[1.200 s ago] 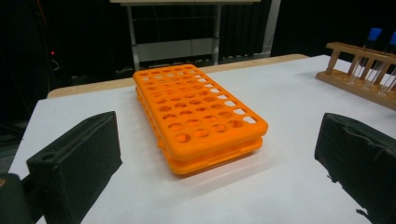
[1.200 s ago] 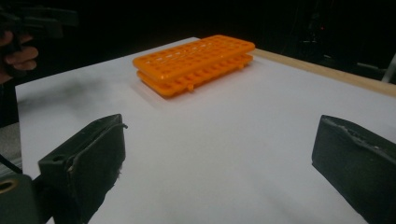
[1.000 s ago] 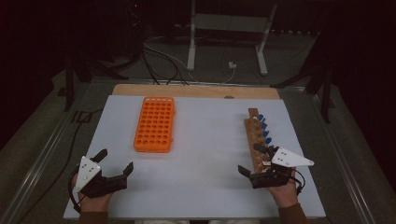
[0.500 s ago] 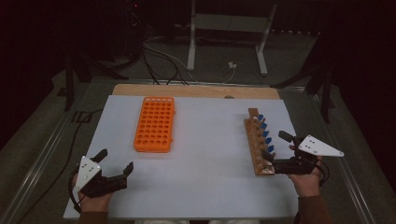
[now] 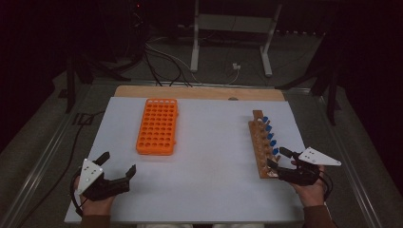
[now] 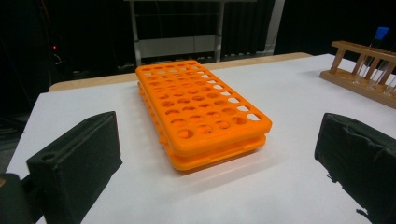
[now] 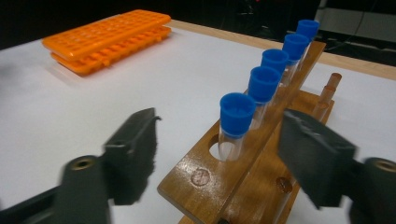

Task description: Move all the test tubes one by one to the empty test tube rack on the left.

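An orange tube rack (image 5: 157, 126) lies empty on the white table, left of centre; it also appears as the orange tube rack (image 6: 201, 112) ahead of my left gripper (image 6: 218, 128). My left gripper (image 5: 118, 162) rests open near the front left edge, holding nothing. A wooden rack (image 5: 260, 142) at the right holds several blue-capped tubes (image 5: 269, 130). My right gripper (image 5: 278, 158) sits at that rack's near end. Its jaws have just been closing and stand either side of the nearest blue-capped tube (image 7: 236, 122) in the wooden rack (image 7: 243, 168), with my right gripper (image 7: 219, 123) open and its pads clear of the tube.
The white table top (image 5: 214, 156) has a wooden strip (image 5: 199, 92) along its far edge. Behind the table are a metal stand (image 5: 233, 38) and cables on the dark floor. Bare surface lies between the two racks.
My right gripper has shifted to the right and slightly down beside the wooden rack's near end, and its jaws have narrowed around the nearest tube. The left gripper has not moved.
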{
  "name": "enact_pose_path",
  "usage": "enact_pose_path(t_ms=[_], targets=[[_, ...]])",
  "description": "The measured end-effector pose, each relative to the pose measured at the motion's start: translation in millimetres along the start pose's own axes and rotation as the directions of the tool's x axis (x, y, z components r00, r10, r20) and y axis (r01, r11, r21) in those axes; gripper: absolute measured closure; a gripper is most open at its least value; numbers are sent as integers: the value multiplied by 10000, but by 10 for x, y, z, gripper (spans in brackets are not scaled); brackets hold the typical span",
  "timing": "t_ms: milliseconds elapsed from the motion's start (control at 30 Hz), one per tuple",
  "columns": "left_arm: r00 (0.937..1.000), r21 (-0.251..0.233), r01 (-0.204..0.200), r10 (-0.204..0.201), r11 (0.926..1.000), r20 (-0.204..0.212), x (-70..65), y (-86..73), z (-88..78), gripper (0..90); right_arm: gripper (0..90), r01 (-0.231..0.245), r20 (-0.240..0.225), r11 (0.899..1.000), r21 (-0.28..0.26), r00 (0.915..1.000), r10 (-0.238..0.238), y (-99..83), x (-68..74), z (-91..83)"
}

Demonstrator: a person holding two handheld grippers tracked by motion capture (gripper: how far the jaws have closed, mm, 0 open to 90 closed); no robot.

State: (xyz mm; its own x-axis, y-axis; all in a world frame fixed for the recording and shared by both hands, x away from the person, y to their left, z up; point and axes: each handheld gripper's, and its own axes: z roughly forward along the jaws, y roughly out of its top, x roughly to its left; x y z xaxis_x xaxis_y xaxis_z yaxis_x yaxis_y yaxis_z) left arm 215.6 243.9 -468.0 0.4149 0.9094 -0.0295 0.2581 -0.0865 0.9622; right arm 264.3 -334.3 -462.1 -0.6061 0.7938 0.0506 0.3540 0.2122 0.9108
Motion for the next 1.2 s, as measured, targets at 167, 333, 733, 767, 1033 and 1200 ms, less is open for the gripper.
enact_pose_path(t_ms=[167, 333, 733, 767, 1033, 1200], targets=[[10000, -12, 68, -68, 10000, 25, 7, 1, -3, 13, 537, 188, 261, 9997, 152, 9995, -192, -39, 29, 56], [10000, -23, 65, -65, 10000, 52, 5, 2, -1, 13, 646, 268, 447, 9995, 179, 9986, -276, -45, 45, 96], [9999, -10, 70, -70, 10000, 78, 1, 4, 5, 13, 764, 193, 821, 9996, 220, 9964, -210, -40, 69, 128], [9999, -11, 71, -71, 10000, 80, -1, 3, 8, 13, 764, 202, 829, 9995, 235, 9963, -221, -35, 70, 130], [9998, 245, -214, 213, 9995, 59, -19, -5, 30, 13, 766, 246, 831, 9995, 217, 9962, -263, 52, 84, 131], [9991, 312, -353, 346, 9989, 229, -39, -6, 45, 13, 767, 174, 826, 9996, 237, 9964, -193, 93, 82, 120]])
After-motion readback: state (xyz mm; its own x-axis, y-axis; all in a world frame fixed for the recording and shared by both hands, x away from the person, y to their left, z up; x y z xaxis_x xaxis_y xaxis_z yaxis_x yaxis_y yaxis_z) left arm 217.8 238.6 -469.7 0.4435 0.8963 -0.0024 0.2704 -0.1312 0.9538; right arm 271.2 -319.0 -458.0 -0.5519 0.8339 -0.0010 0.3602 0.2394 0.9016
